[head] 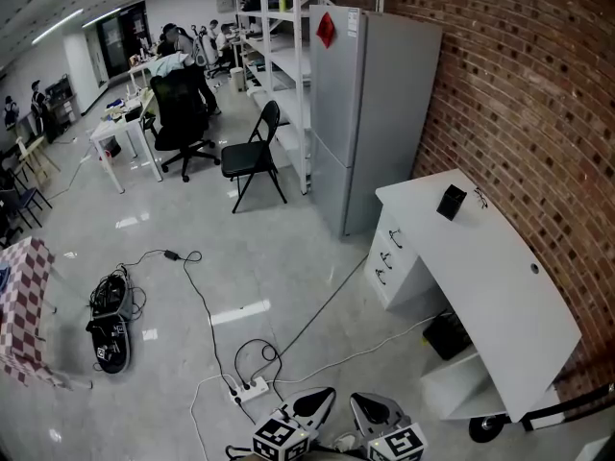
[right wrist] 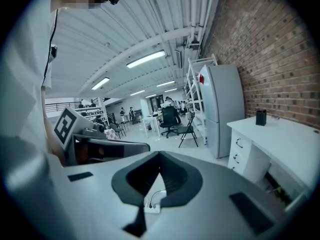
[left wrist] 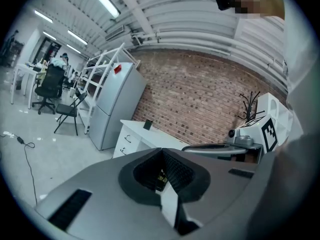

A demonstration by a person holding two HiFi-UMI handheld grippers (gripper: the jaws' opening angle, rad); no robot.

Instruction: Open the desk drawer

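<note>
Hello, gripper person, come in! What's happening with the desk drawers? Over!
Left gripper and right gripper shut, empty. Desk drawers all closed, not yet reached. Cable and power strip on the floor between. Over.

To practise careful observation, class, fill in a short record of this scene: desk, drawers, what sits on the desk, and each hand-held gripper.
desk: white, along the brick wall, next to the fridge
drawers: three, all closed
on the desk: small black object near the fridge end
left hand-held gripper: shut, empty, away from the desk
right hand-held gripper: shut, empty, away from the desk
</note>
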